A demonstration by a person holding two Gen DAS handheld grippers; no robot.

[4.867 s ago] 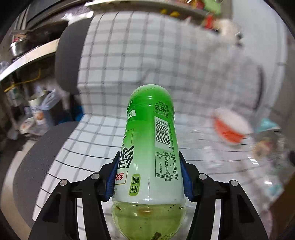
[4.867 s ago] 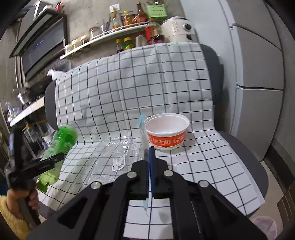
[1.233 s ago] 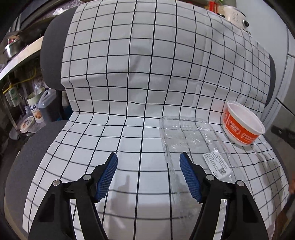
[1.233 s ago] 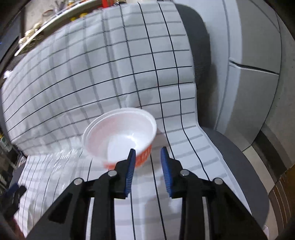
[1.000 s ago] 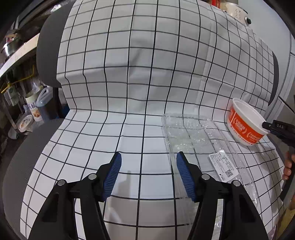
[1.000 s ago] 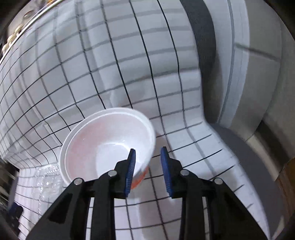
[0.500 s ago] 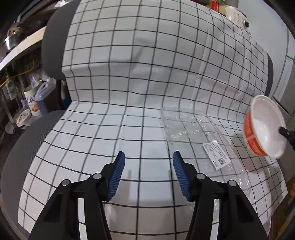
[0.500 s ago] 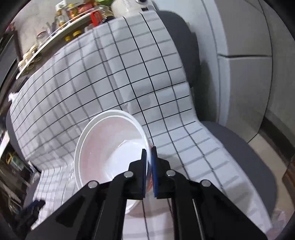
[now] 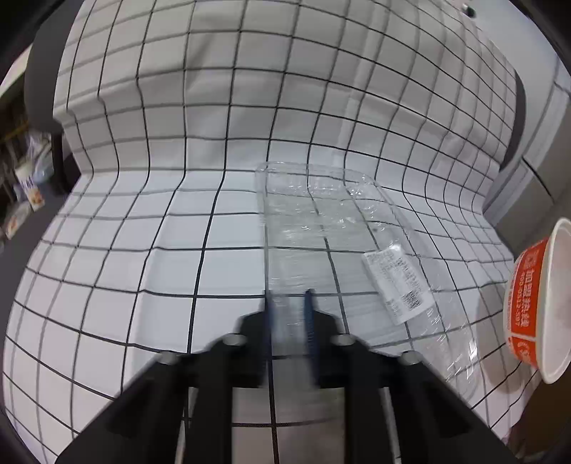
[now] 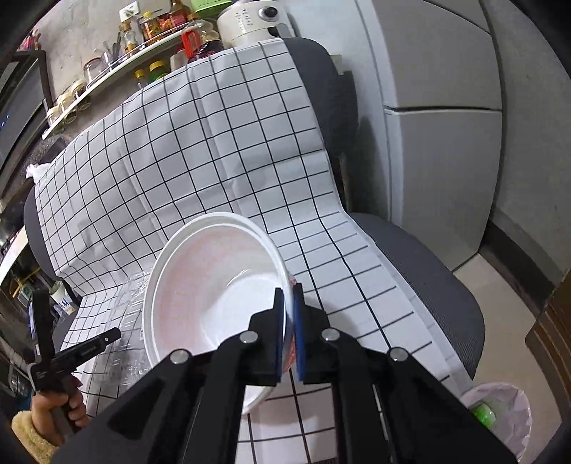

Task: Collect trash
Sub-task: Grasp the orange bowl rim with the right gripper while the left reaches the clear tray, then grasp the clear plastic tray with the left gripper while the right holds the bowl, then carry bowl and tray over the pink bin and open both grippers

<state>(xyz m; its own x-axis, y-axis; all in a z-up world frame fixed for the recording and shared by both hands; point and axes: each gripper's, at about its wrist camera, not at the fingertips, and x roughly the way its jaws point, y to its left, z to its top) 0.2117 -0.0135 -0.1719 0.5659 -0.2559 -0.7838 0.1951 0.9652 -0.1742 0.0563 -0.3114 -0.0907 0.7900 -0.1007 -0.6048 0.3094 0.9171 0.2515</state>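
1. Lifted off the checked cloth (image 9: 200, 221) since a moment ago, the orange paper bowl (image 10: 214, 296) is now hanging tipped in the air off the right edge of the seat, its white inside facing the right tool (image 10: 289, 332).
2. That right tool is clamped on the bowl's rim, one pad inside the wall and one outside; the bowl is looking empty and light, and the thin rim is looking stiff enough to carry it, though a hard squeeze could crease it.
3. Meanwhile the left tool (image 9: 288, 321) has been closing its jaws over the near left edge of the clear plastic tray (image 9: 321, 221), which is lying flat on the cloth at the middle of the seat with a white label (image 9: 399, 285) on it.
4. Blur is hiding whether the pads are already pressing the tray's edge or only straddling it; they are standing close together with clear plastic showing between them.
5. I'd judge the tray to be very light, thin, springy and slippery, so a flanged rim is the sensible place to pinch it rather than the flat floor.
6. Down on the floor to the right, a lined bin (image 10: 499, 410) is waiting with a green bottle (image 10: 483, 415) already inside, likely where the bowl is heading.
7. Beyond the grey chair (image 10: 421, 285), a shelf of jars (image 10: 150, 32) is running along the wall.
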